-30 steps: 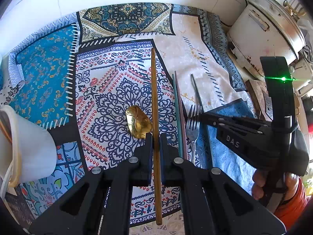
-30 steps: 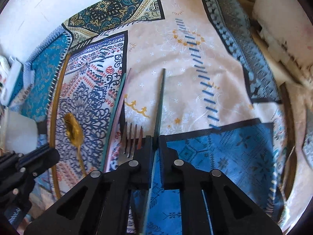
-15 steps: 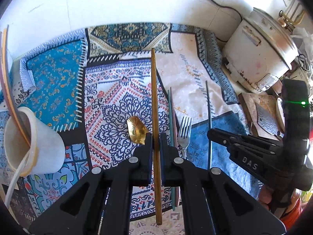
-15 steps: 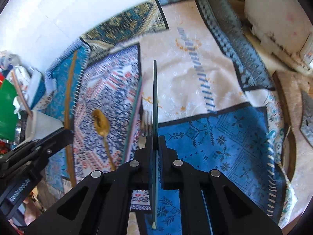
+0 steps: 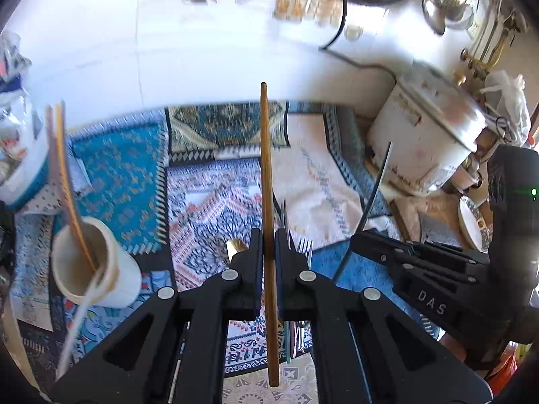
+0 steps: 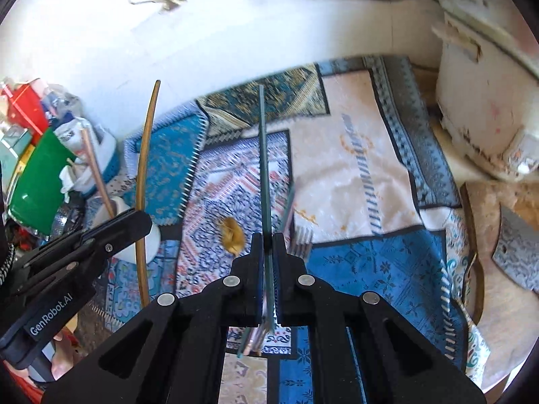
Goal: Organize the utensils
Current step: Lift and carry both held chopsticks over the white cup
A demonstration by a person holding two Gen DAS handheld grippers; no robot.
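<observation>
My left gripper (image 5: 268, 245) is shut on a brown wooden chopstick (image 5: 266, 168) and holds it above the patterned cloth (image 5: 209, 195). My right gripper (image 6: 267, 249) is shut on a dark teal chopstick (image 6: 263, 155), also lifted off the cloth. The left gripper shows at the left of the right wrist view (image 6: 101, 235), the right gripper at the right of the left wrist view (image 5: 377, 242). A gold spoon (image 6: 231, 230), a silver fork (image 6: 301, 240) and more chopsticks (image 6: 288, 207) lie on the cloth below. A white cup (image 5: 91, 269) at the left holds several utensils.
A white rice cooker (image 5: 427, 134) stands at the back right beside a wooden board (image 6: 488, 235). A green bowl (image 6: 37, 181) and clutter sit at the far left. A white wall with a black cable (image 5: 340, 30) runs behind the cloth.
Both grippers have risen and tilted up, each lifting its chopstick off the cloth. The wall and back clutter have come into view. The cup now sits nearer the left gripper.
</observation>
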